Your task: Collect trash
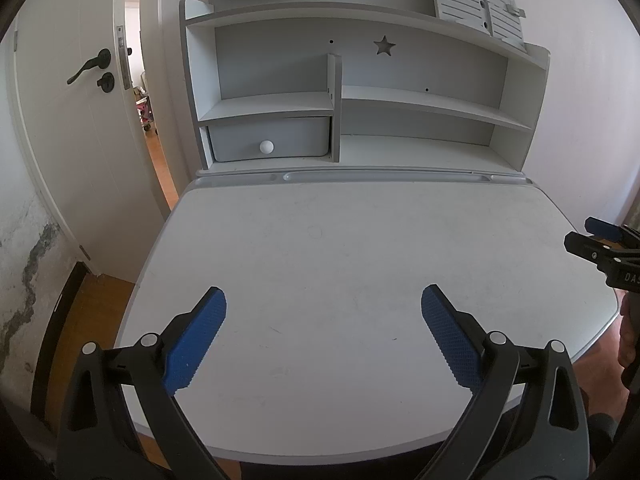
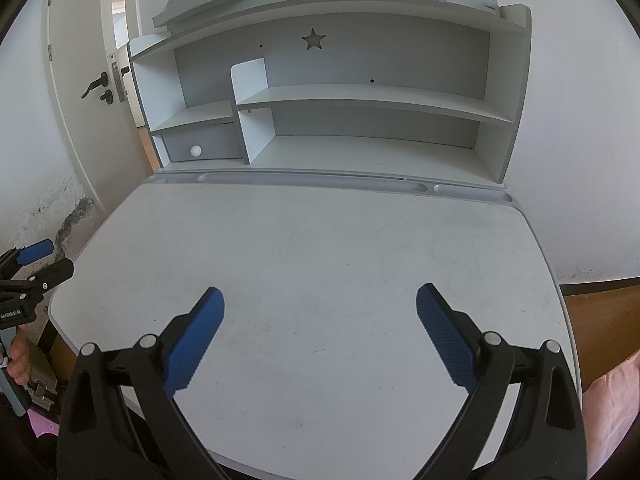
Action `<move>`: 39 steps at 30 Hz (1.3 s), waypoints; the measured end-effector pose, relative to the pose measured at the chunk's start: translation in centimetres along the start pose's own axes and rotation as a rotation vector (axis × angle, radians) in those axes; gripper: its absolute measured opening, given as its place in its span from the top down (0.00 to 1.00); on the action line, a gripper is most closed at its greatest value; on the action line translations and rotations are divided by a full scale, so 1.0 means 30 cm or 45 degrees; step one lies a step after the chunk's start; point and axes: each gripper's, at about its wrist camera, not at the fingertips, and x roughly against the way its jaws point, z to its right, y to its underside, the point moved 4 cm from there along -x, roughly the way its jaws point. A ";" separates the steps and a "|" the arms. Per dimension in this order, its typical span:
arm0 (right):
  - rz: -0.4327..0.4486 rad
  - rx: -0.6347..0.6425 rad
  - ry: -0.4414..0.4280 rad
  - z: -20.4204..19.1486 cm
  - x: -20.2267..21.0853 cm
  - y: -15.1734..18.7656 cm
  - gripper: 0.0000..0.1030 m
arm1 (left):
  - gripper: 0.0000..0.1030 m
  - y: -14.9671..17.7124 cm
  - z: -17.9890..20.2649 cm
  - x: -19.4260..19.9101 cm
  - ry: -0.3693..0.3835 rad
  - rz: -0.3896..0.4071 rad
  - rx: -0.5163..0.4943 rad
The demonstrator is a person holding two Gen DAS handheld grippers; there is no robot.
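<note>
I see no trash in either view. My left gripper (image 1: 323,300) is open and empty, held over the near part of the white desk top (image 1: 340,240). My right gripper (image 2: 320,298) is open and empty too, over the same desk top (image 2: 320,248). The right gripper also shows at the right edge of the left wrist view (image 1: 600,240), beside the desk. The left gripper shows at the left edge of the right wrist view (image 2: 36,260).
A grey hutch (image 1: 360,92) with shelves, a star cut-out and a small drawer (image 1: 270,142) stands at the back of the desk. A pen groove (image 1: 384,177) runs along the desk's back edge. A white door (image 1: 80,120) stands ajar at the left. Wooden floor (image 1: 88,312) lies below.
</note>
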 end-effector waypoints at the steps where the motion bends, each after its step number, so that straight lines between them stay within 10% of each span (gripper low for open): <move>1: 0.000 0.000 0.000 0.000 0.000 0.000 0.09 | 0.08 0.001 0.001 0.002 -0.001 0.001 0.000; 39: 0.006 0.004 0.002 0.002 0.008 -0.003 0.09 | 0.08 0.007 0.003 0.002 0.006 -0.001 -0.016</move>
